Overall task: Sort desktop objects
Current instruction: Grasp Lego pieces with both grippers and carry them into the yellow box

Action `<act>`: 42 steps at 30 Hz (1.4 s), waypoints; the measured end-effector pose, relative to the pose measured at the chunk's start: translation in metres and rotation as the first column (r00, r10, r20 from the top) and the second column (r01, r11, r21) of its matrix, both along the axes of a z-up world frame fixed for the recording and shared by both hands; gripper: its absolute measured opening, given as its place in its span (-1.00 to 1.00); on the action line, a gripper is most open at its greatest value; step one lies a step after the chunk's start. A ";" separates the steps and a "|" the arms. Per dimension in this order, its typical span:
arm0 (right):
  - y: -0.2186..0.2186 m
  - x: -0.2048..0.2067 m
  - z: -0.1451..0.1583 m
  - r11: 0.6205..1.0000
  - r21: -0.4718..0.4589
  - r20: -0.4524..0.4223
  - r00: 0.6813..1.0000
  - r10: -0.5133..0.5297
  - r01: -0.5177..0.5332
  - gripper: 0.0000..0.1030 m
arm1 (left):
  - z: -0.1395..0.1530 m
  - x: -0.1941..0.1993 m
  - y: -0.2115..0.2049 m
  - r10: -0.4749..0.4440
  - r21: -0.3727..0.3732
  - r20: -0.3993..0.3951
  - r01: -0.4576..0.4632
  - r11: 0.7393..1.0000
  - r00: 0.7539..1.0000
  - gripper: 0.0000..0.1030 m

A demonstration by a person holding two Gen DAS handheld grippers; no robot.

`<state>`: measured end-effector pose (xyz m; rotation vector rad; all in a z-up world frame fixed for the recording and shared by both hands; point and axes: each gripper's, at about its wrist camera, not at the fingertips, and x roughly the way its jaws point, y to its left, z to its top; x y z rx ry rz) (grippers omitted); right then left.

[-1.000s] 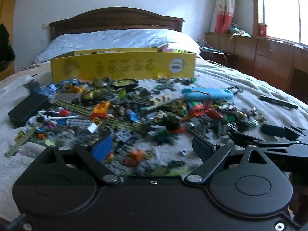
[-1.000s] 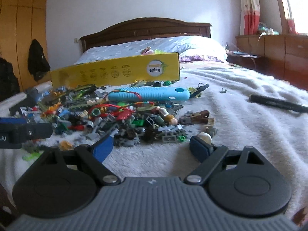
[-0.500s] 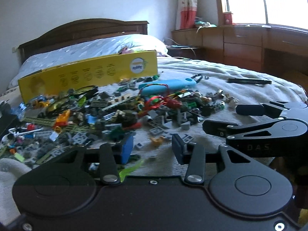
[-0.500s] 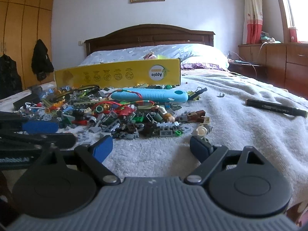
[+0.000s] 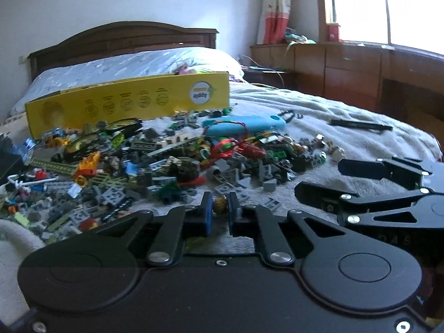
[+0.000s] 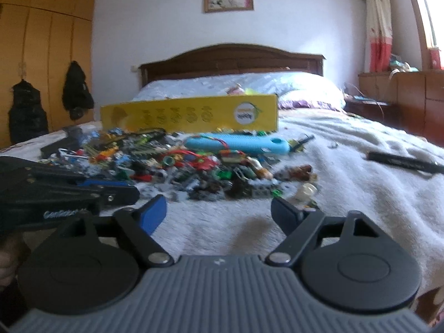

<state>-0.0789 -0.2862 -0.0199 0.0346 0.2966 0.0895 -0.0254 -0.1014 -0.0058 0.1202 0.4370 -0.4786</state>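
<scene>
A heap of small toy bricks (image 5: 166,161) lies on the white blanket in front of a long yellow box (image 5: 127,105). At the heap's near edge my left gripper (image 5: 220,199) is shut on a small orange piece (image 5: 220,207), pinched between its pads. In the right wrist view the same heap (image 6: 194,172) and yellow box (image 6: 188,116) lie ahead. My right gripper (image 6: 219,208) hovers over bare blanket, its jaws closing with nothing between them. It shows at the right of the left wrist view as the right gripper (image 5: 322,179).
A light-blue case (image 5: 244,125) lies at the heap's far side. A black marker (image 5: 360,125) rests alone on the blanket to the right. A white round piece (image 6: 305,191) sits just past my right finger. A wooden headboard and pillows stand behind.
My left jaws went from wide open to shut on the orange piece. The right jaws narrowed a little, and the left gripper came into the right wrist view.
</scene>
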 end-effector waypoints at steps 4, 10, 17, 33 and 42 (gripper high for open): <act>0.007 0.010 0.003 0.999 0.034 -0.025 0.999 0.024 -0.024 -0.36 | 0.004 0.001 0.011 0.033 -0.017 0.002 -0.033 0.999 0.999 -0.80; 0.022 0.030 0.001 0.997 0.044 -0.053 0.996 0.067 -0.065 -0.44 | 0.008 0.001 0.019 0.045 -0.038 0.003 -0.045 0.998 0.999 -0.80; 0.032 0.035 -0.003 0.999 -0.026 -0.057 0.997 0.043 -0.044 -0.74 | 0.011 0.003 0.025 0.052 -0.059 -0.001 -0.052 0.997 0.999 -0.80; 0.039 0.114 0.064 0.978 0.002 -0.050 0.977 0.206 -0.206 -0.75 | 0.065 0.089 0.040 0.096 -0.070 0.033 -0.093 0.993 0.995 -0.79; 0.038 0.251 0.105 0.981 0.042 -0.099 0.977 0.192 -0.188 -0.74 | 0.113 0.233 0.042 0.178 -0.052 0.047 -0.176 0.983 0.983 -0.79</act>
